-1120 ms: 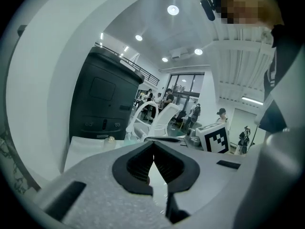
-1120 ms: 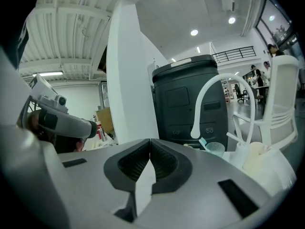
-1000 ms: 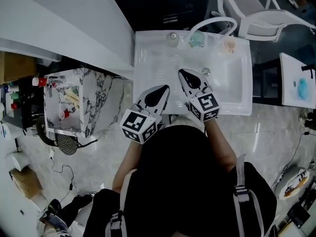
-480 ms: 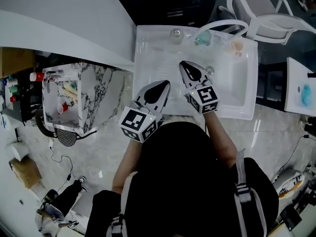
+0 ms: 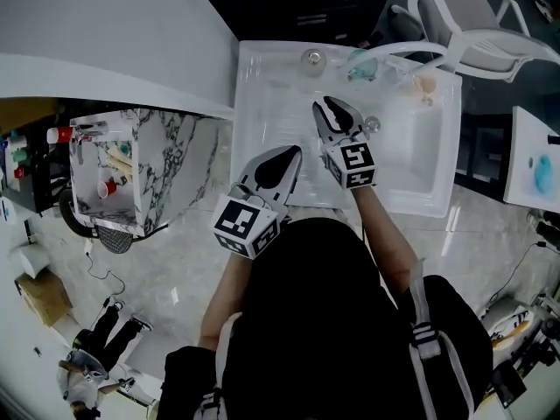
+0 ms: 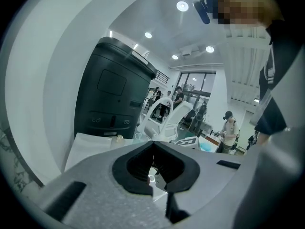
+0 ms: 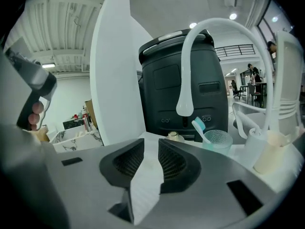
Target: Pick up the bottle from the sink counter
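A small clear bottle (image 5: pixel 309 59) with a pale cap stands at the back edge of the white sink counter (image 5: pixel 262 86); in the right gripper view this bottle (image 7: pixel 174 136) is just beyond the jaws. My right gripper (image 5: pixel 325 105) hovers over the basin and points toward the back. Its jaws (image 7: pixel 151 149) are opening, with a narrow gap and nothing between them. My left gripper (image 5: pixel 292 152) hangs nearer the front edge, shut and empty (image 6: pixel 153 144).
A white arched faucet (image 5: pixel 398 49) curves over the basin. Beside it stand a teal cup with a toothbrush (image 7: pixel 217 140) and a cream pump bottle (image 7: pixel 268 152). A black machine (image 7: pixel 181 80) rises behind the counter. A marble stand (image 5: pixel 166 164) is at the left, a white chair (image 5: pixel 472 33) at the right.
My right gripper has moved a little farther over the basin toward the back. The left gripper has stayed near the front edge.
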